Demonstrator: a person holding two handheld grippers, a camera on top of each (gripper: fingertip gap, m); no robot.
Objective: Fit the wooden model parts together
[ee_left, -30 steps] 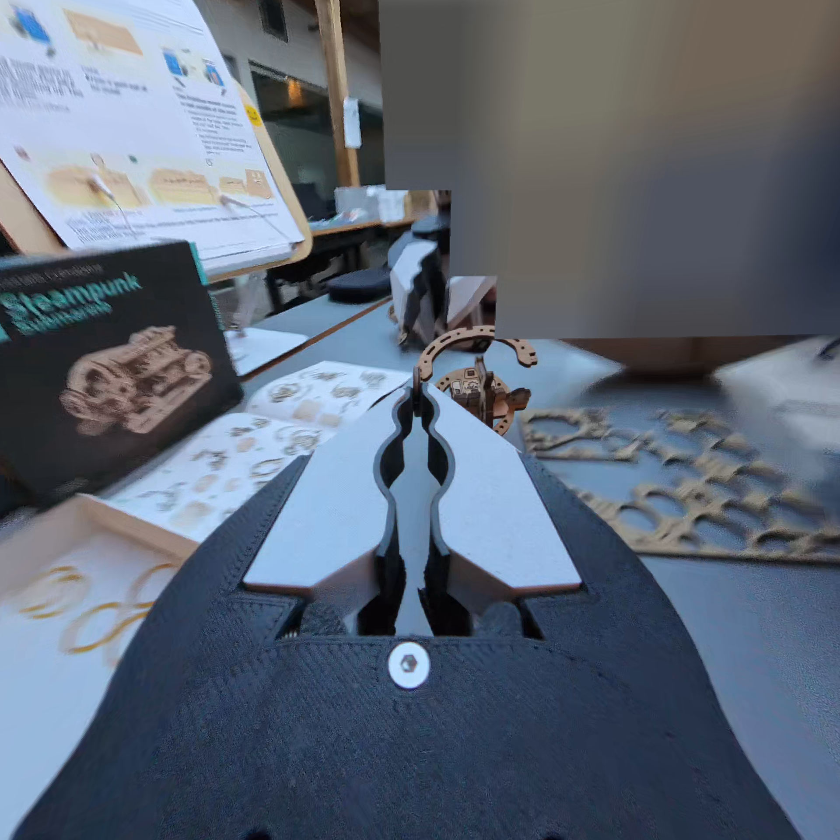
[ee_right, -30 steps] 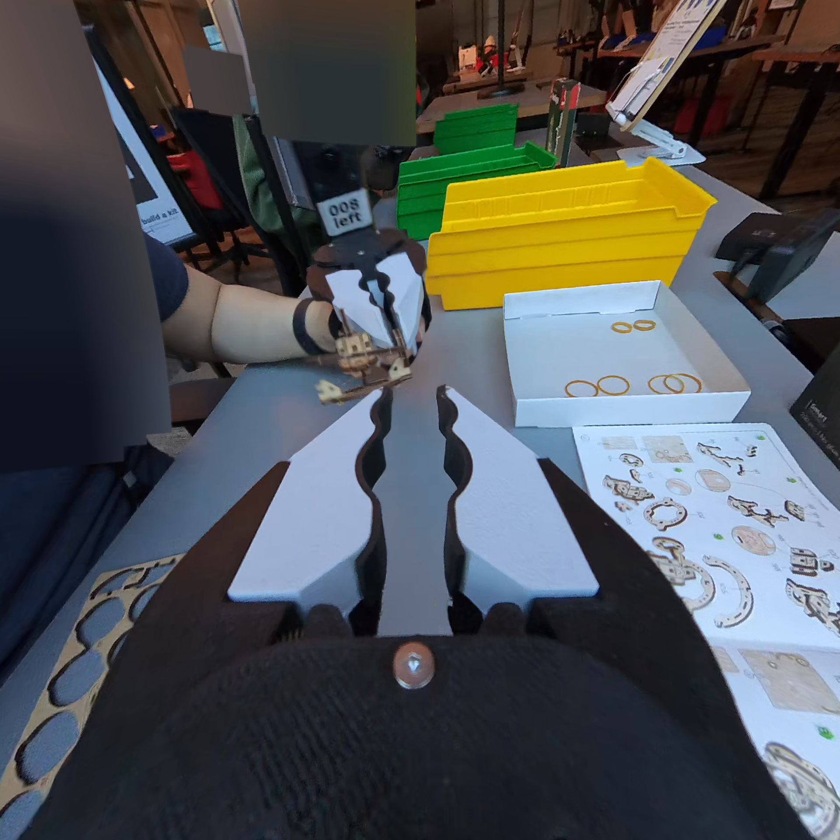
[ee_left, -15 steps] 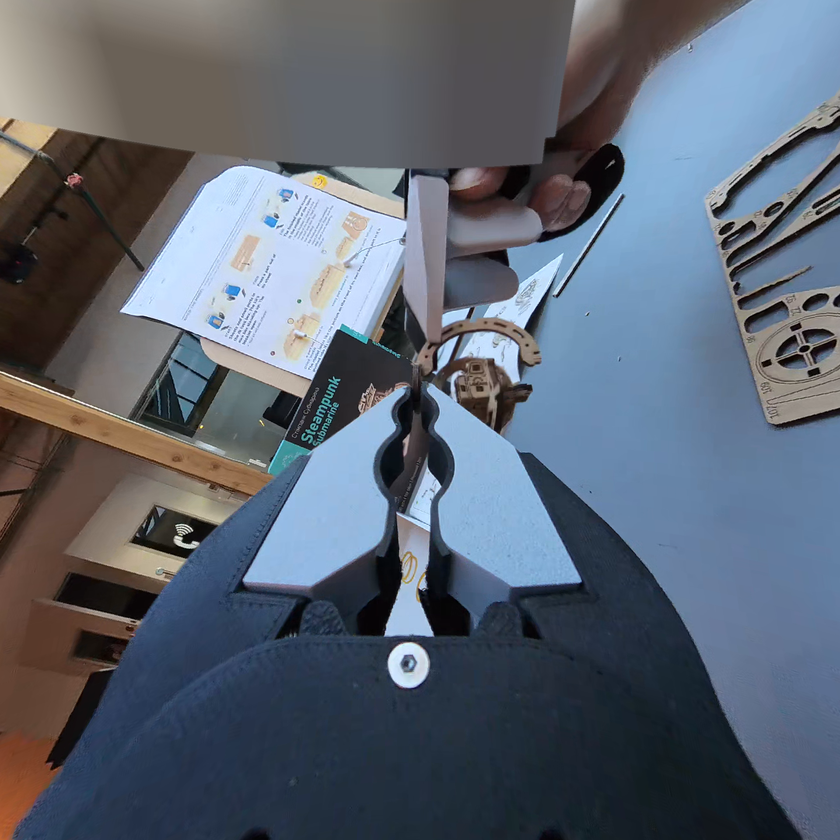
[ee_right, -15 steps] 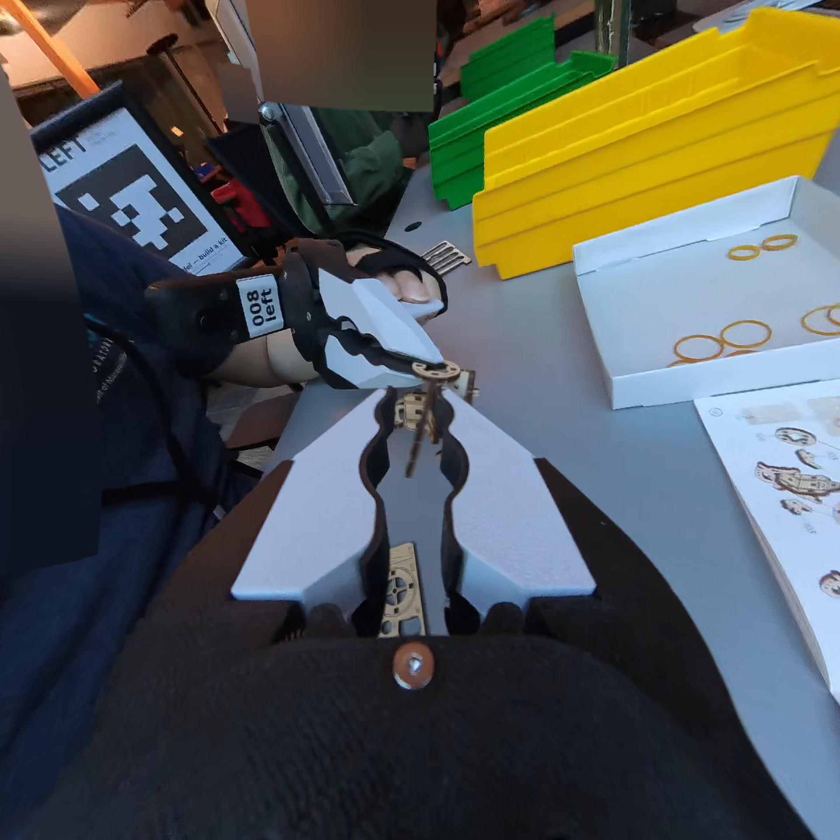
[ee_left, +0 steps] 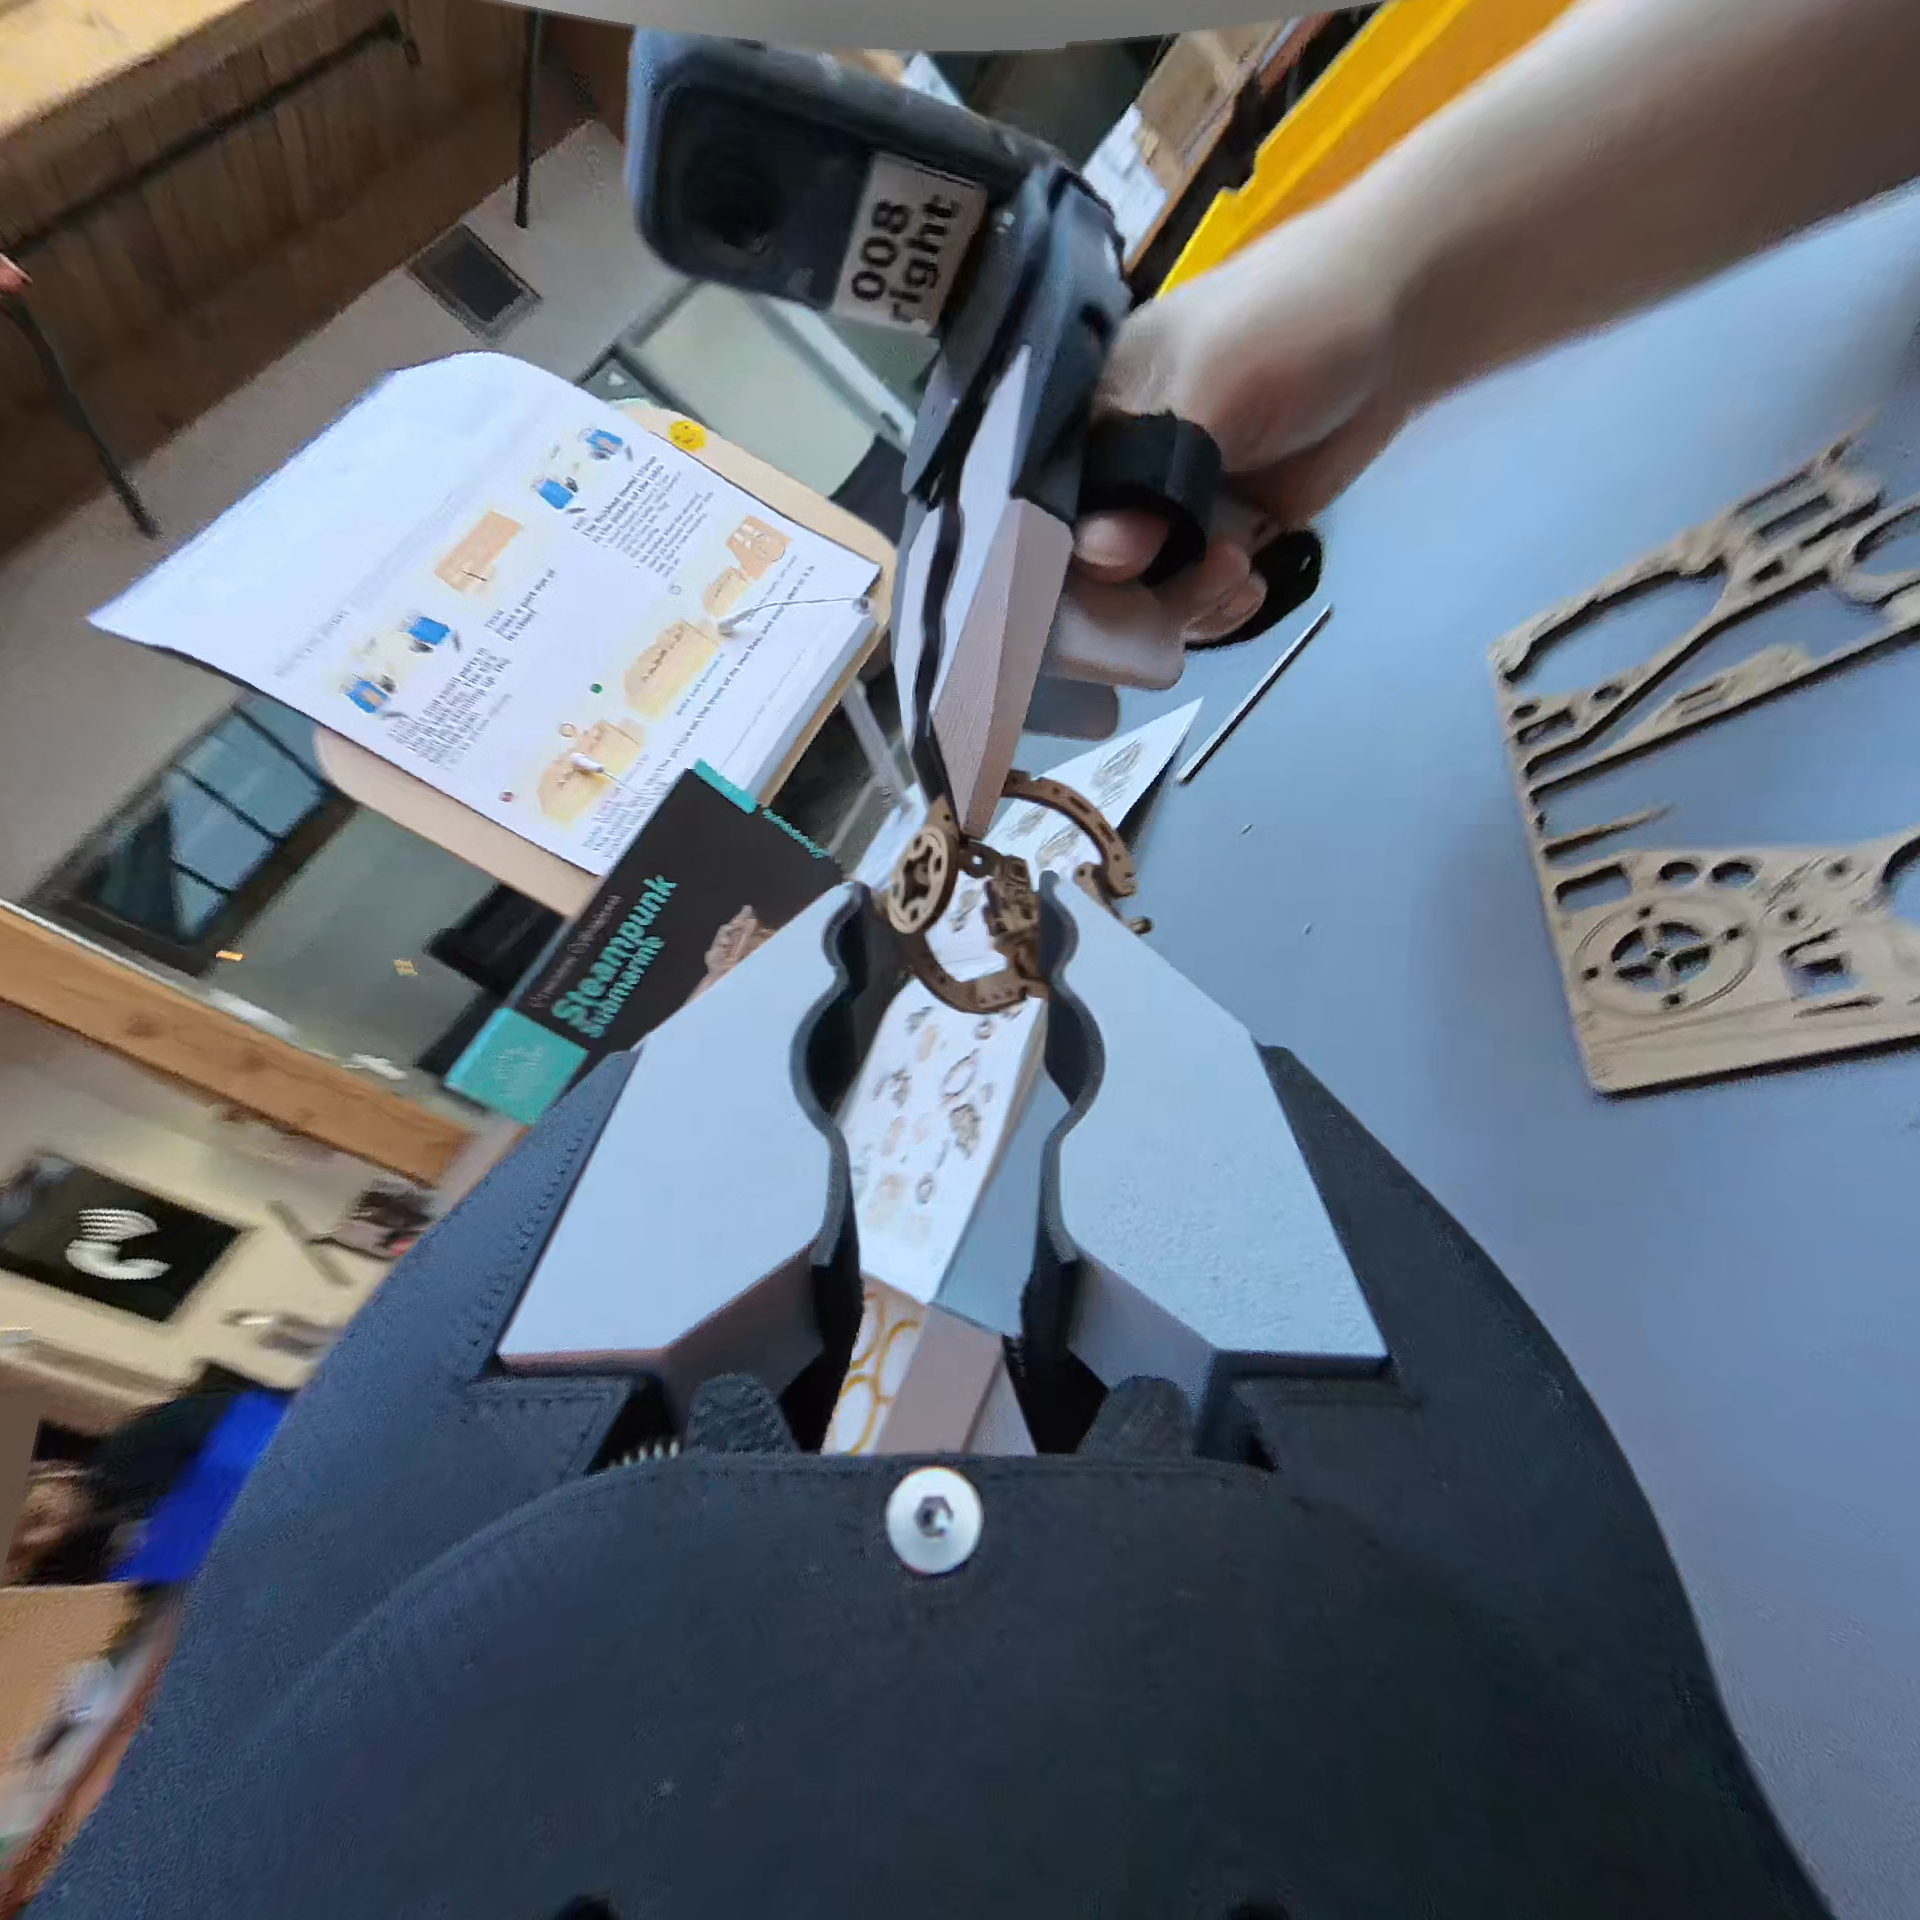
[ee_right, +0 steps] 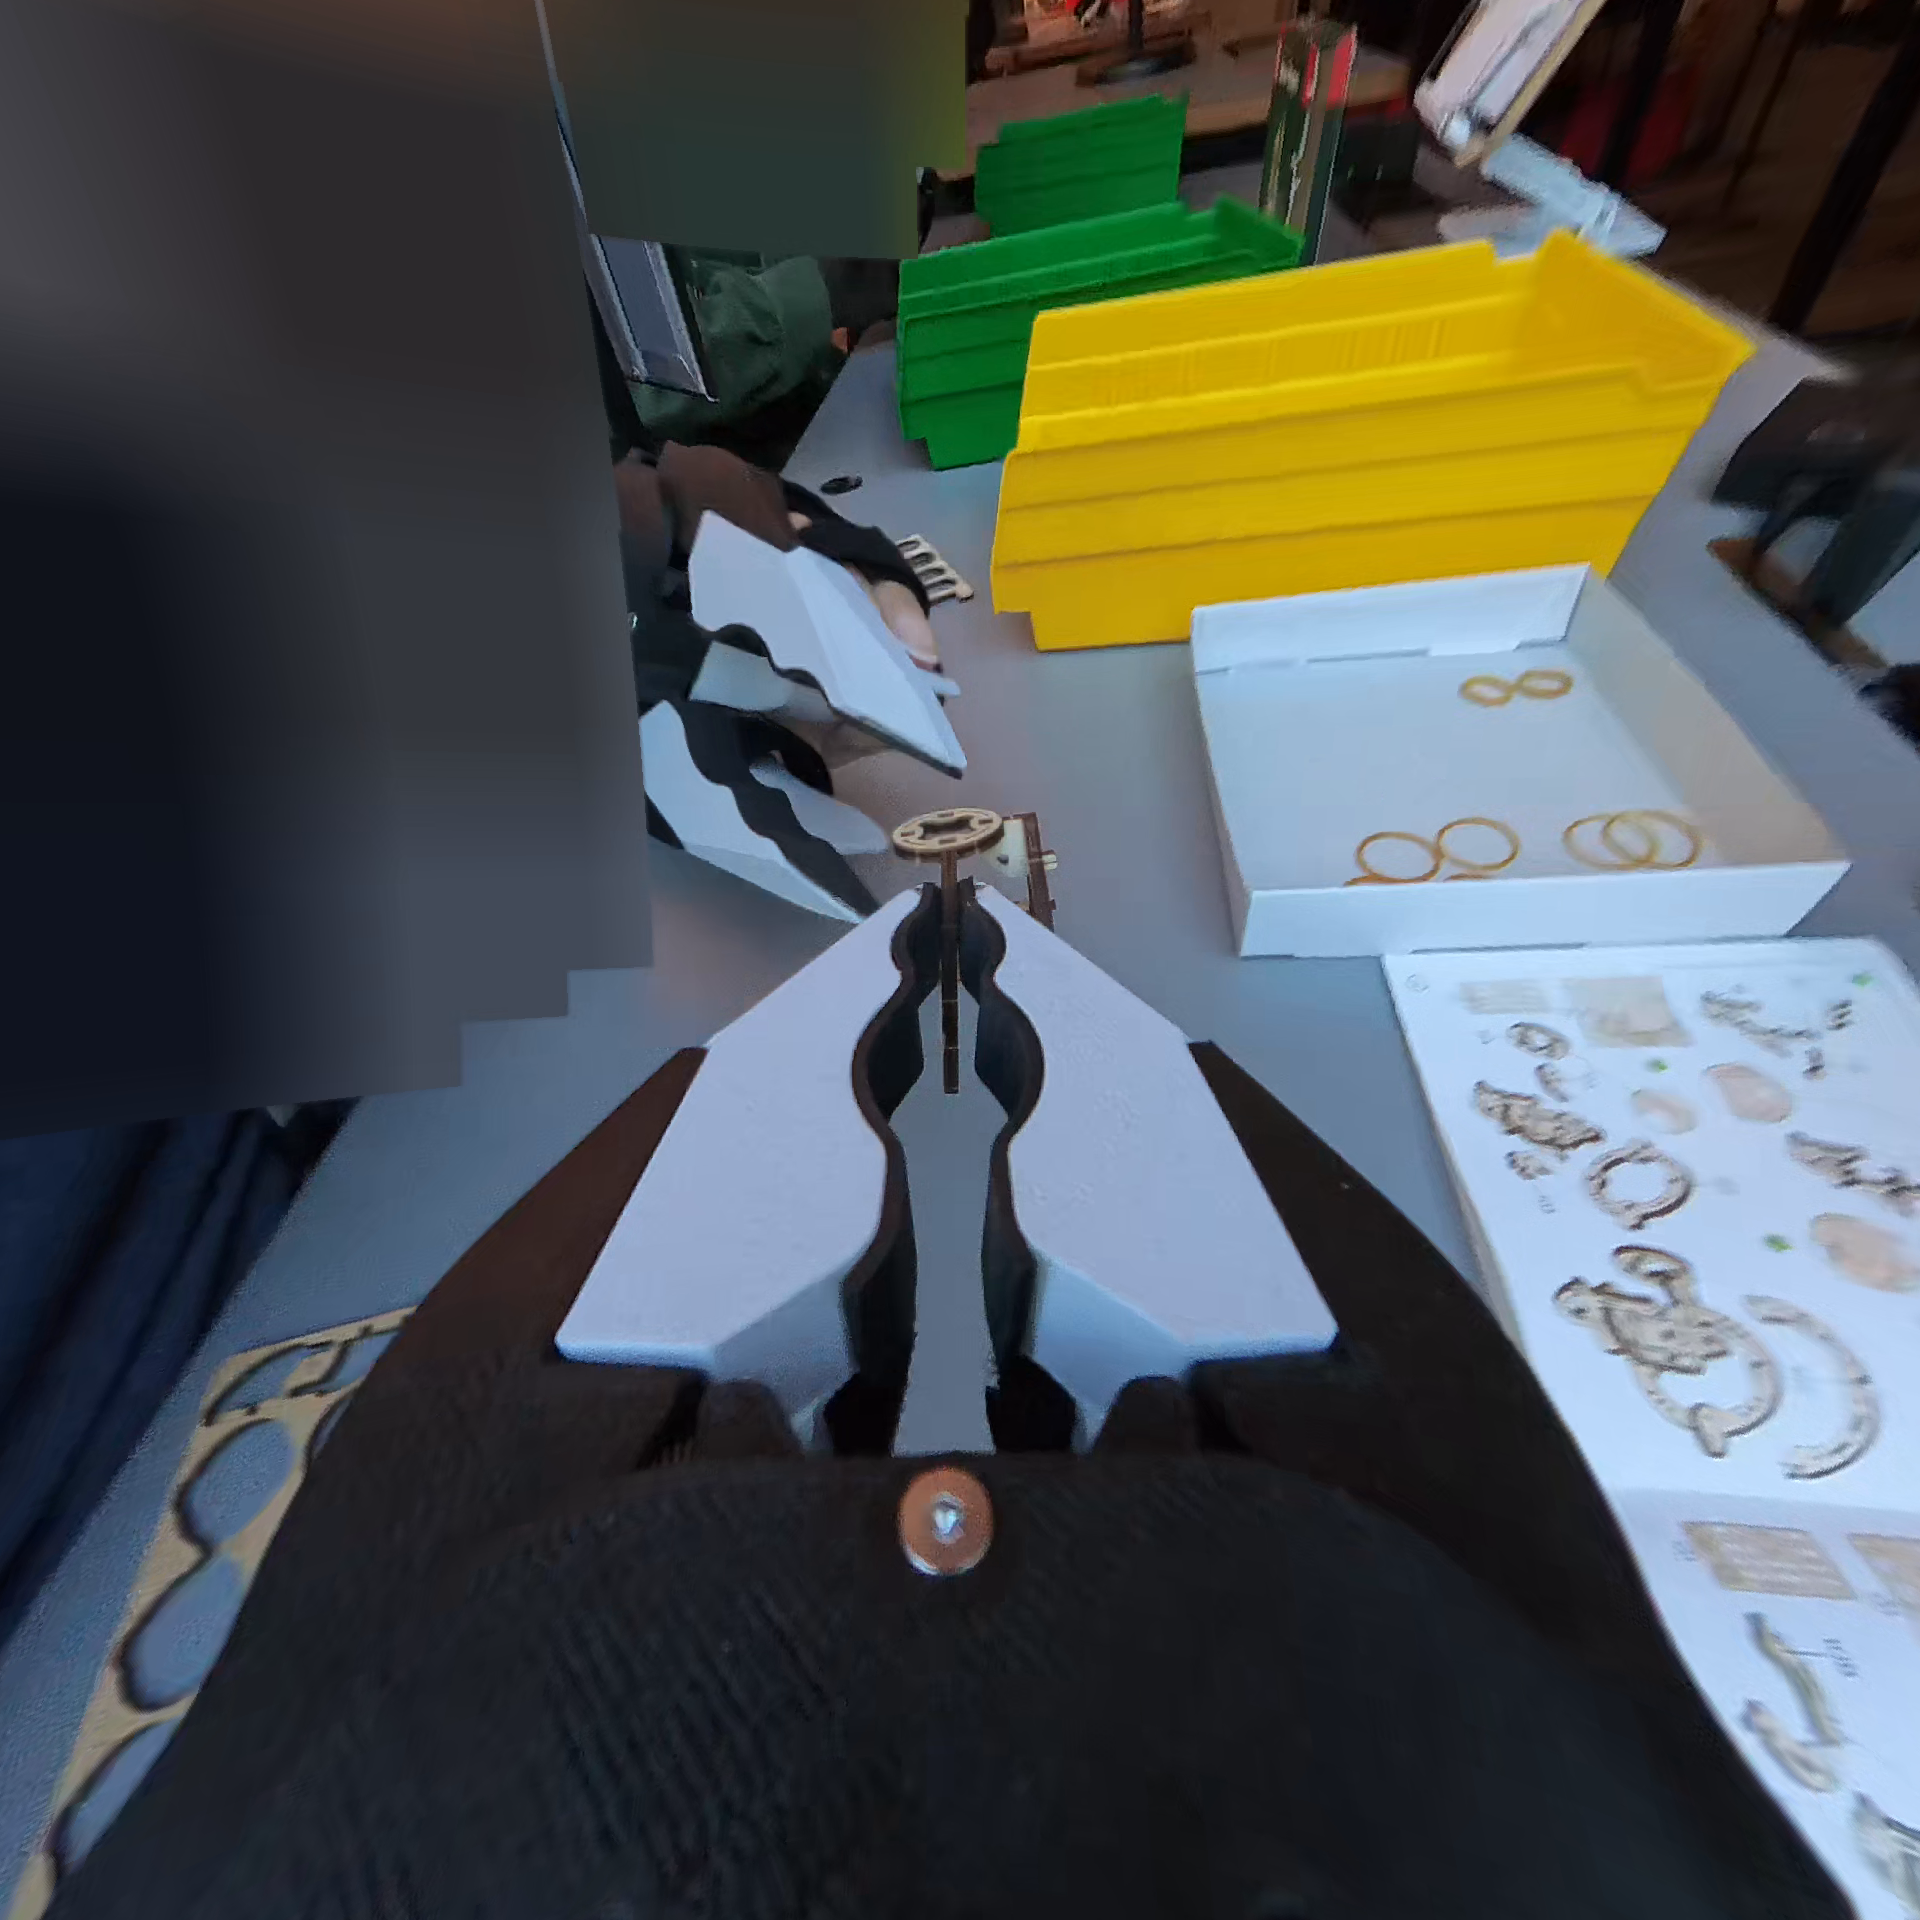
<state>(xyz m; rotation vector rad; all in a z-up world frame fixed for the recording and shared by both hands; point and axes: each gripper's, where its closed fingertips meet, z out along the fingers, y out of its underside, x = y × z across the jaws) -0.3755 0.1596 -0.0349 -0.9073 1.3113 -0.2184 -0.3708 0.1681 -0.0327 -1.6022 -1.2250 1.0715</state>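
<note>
A small wooden model (ee_left: 966, 904) with a spoked wheel (ee_right: 948, 836) and curved ribs hangs above the grey table (ee_left: 1455, 1247). My right gripper (ee_right: 948, 902) is shut on a thin stem of the model, which runs back between its pads. In the left wrist view the right gripper (ee_left: 961, 816) reaches down onto the model from above, held by a hand. My left gripper (ee_left: 951, 899) is open, with the model between its spread fingertips. In the right wrist view its white fingers (ee_right: 821, 644) stand apart, just left of and behind the wheel.
Cut-out wooden sheets (ee_left: 1714, 831) lie on the table, and one shows by the right gripper (ee_right: 208, 1507). A parts sheet (ee_right: 1662, 1195), a white box with rubber bands (ee_right: 1507, 790), a yellow bin (ee_right: 1351, 447) and green bins (ee_right: 1070, 301) lie ahead. A black kit box (ee_left: 665, 935) stands under a clipboard (ee_left: 499, 592). Only a small space, under 4 cm, lies between the two pairs of fingers.
My right gripper has closed on the model's stem. My left gripper, shut on the model before, has opened. Both views have tilted and shifted.
</note>
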